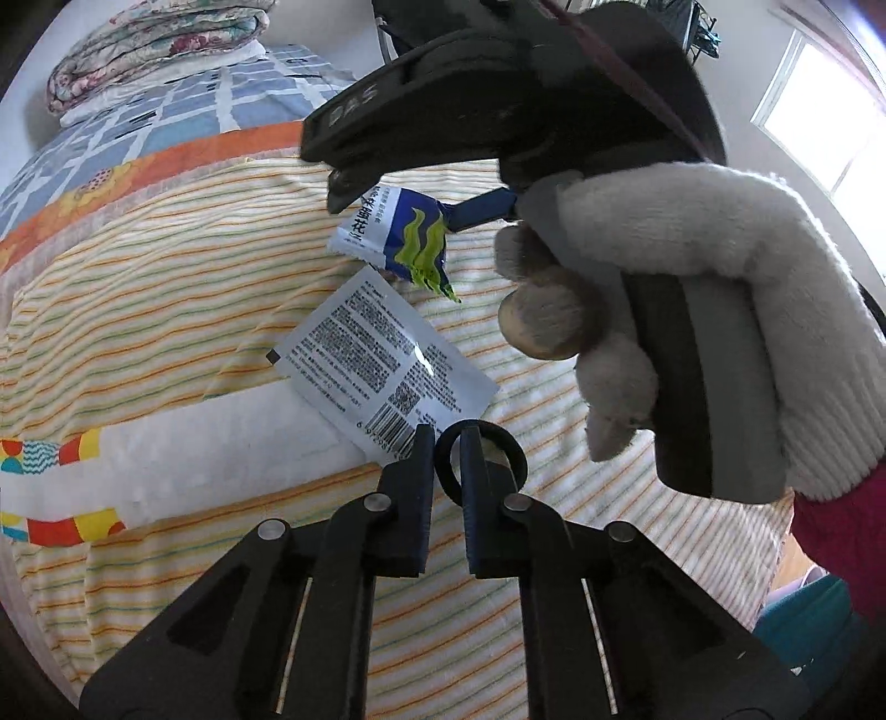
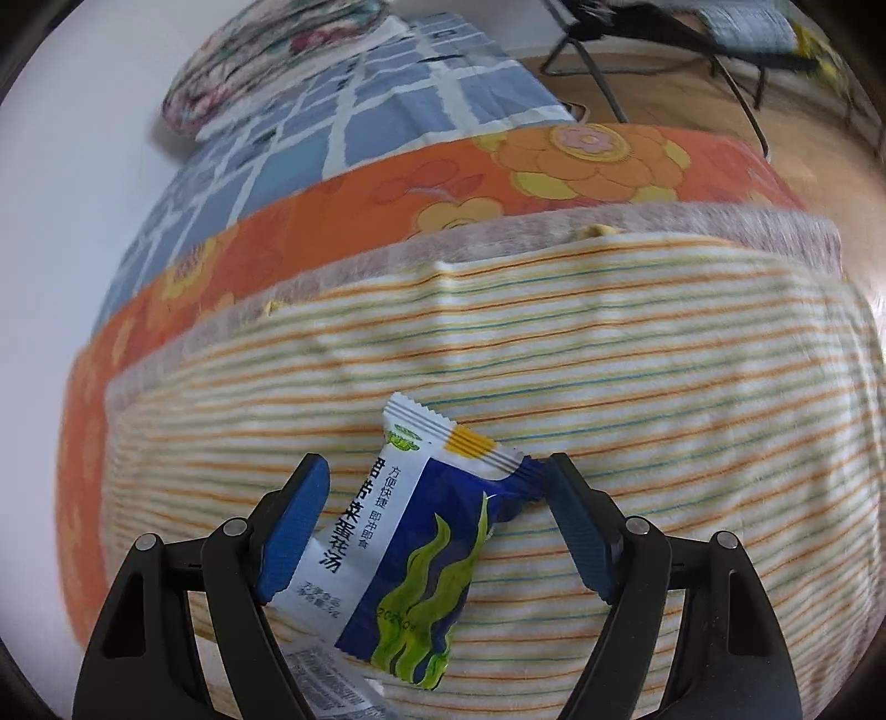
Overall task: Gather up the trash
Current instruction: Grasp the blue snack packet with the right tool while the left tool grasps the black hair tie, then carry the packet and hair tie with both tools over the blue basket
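Note:
A blue-and-white soup packet with green wavy marks spans the wide jaws of my right gripper, and both pads touch its edges. In the left wrist view that packet hangs crumpled in the right gripper above the striped blanket. A gloved hand holds that gripper. A flat white packet with a barcode lies on the blanket below. My left gripper is shut at that packet's near corner. A black ring, like a hair tie, is caught between its fingers.
The blanket covers a bed with an orange floral sheet and blue checked bedding beyond. A folded floral quilt sits at the far end. Chair legs stand on the wooden floor past the bed, and a window is at the right.

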### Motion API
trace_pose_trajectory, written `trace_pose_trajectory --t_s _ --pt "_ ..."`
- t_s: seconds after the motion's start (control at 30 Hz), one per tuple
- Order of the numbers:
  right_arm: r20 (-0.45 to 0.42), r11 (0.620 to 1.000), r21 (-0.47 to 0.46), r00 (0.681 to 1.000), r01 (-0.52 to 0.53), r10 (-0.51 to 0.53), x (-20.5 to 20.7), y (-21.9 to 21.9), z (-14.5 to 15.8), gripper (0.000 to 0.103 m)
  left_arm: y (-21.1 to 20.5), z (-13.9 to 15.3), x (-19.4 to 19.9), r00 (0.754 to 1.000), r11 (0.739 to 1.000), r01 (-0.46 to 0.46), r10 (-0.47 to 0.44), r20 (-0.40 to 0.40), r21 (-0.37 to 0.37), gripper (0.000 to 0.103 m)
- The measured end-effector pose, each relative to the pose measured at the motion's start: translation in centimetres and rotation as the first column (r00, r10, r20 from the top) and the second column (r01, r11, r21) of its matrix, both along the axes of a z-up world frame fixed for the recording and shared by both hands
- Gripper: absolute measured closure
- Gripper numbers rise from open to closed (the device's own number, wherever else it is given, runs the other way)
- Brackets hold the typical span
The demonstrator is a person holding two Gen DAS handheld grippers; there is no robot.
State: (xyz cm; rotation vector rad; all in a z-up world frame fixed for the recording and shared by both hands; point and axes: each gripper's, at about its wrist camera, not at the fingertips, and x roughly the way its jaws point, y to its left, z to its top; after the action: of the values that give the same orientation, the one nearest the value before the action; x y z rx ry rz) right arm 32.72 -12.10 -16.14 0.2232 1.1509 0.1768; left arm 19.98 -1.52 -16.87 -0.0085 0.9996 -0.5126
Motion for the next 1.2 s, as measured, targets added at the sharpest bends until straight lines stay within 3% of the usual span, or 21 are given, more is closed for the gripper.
trace_pose_trajectory --t_s 0.17,0.3,0.47,0.73,1.2 --pt "0.022 0.995 -0.068 0.997 -0.069 0.071 -0.8 0.7 -0.1 0.024 0.2 0.1 -0.8 1.000 1.000 0.000 0.000 -0.003 -0.011 0.097" --pt "0.033 0.995 -0.055 0.996 -0.079 0.081 -1.3 0.2 0.1 0.037 0.2 0.2 -1.5 1.000 1.000 0.004 -0.004 -0.004 -0.005 0.097" --pt "0.044 0.993 -0.064 0.993 -0.104 0.106 -2.0 0.0 0.3 0.041 0.1 0.4 -2.4 1.000 1.000 0.007 -0.007 -0.006 0.003 0.097" --pt "0.093 0.962 -0.225 0.980 -0.154 0.178 -3.2 -0.4 1.0 0.044 0.2 0.9 -4.0 1.000 1.000 0.021 -0.021 -0.016 0.015 0.097" --pt "0.129 0.980 -0.143 0.980 -0.135 0.154 -7.1 -5.3 3.0 0.047 -0.7 2.9 -6.7 0.999 0.999 0.031 -0.031 0.005 0.045 0.097"
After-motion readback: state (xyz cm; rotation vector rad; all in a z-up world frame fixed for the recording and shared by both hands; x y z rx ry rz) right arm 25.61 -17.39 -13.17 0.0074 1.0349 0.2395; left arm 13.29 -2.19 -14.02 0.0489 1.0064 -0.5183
